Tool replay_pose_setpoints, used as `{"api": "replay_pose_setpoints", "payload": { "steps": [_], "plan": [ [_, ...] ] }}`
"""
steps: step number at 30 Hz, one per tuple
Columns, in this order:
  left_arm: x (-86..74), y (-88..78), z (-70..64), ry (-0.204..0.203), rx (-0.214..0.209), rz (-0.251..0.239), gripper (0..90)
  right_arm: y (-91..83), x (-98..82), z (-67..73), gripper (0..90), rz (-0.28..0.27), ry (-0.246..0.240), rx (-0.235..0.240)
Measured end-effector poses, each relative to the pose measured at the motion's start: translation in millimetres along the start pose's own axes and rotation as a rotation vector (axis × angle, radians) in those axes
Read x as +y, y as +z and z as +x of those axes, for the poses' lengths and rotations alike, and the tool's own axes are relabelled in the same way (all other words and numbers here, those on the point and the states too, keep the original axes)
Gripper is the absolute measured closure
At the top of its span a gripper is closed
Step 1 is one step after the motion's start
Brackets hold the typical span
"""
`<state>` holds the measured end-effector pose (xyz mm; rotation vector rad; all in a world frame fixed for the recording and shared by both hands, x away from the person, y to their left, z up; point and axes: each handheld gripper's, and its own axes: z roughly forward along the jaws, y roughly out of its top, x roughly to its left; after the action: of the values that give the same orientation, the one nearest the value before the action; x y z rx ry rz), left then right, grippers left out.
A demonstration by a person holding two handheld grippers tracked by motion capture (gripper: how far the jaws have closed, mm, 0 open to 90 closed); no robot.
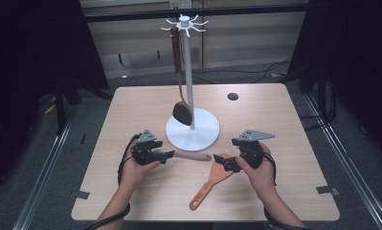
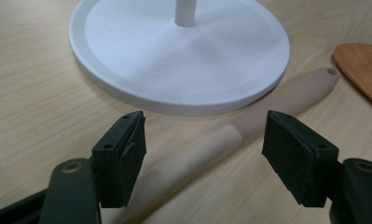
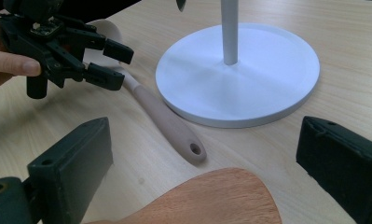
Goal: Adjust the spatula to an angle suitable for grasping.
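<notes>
Left gripper point(image 2: 202, 144): jaws apart, low over the table, straddling the beige handle without pressing it.
Beige utensil point(image 2: 249, 121): smooth, matte, pinkish-beige round handle with a small hanging hole at its far end; it lies flat on the table point(image 1: 275, 120), just beside the stand's base, its head hidden behind the left gripper.
Right gripper point(image 3: 202, 172): jaws wide apart, the spatula's blade lying between them, no grip.
Spatula point(image 1: 212, 182): orange-brown wood, flat on the table.
Stand point(image 1: 192, 129): white round base and pole, hooks on top.
Ladle point(image 1: 181, 112): dark bowl, hanging from a hook.
</notes>
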<state>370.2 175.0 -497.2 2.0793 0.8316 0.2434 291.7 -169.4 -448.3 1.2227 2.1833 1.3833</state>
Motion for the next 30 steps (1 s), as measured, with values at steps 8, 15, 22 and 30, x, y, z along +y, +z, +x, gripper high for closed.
{"api": "replay_pose_setpoints", "payload": {
  "steps": [8,15,22,30],
  "plan": [
    [-1.9,8.0,2.0,0.054,0.024,0.037,22.9,0.4,-0.2,-0.2,3.6,0.003,-0.001,0.001],
    [-1.4,17.4,5.0,0.073,0.009,0.067,21.8,0.1,-0.7,-1.4,3.7,0.004,0.007,0.003],
    [-0.5,19.6,3.6,0.069,0.009,0.079,22.5,-0.4,-0.6,-2.7,3.8,-0.001,0.012,0.005],
    [3.0,15.0,-3.3,0.136,0.023,0.145,30.7,-0.4,-0.3,-2.6,3.8,-0.003,0.011,0.005]
  ]
}}
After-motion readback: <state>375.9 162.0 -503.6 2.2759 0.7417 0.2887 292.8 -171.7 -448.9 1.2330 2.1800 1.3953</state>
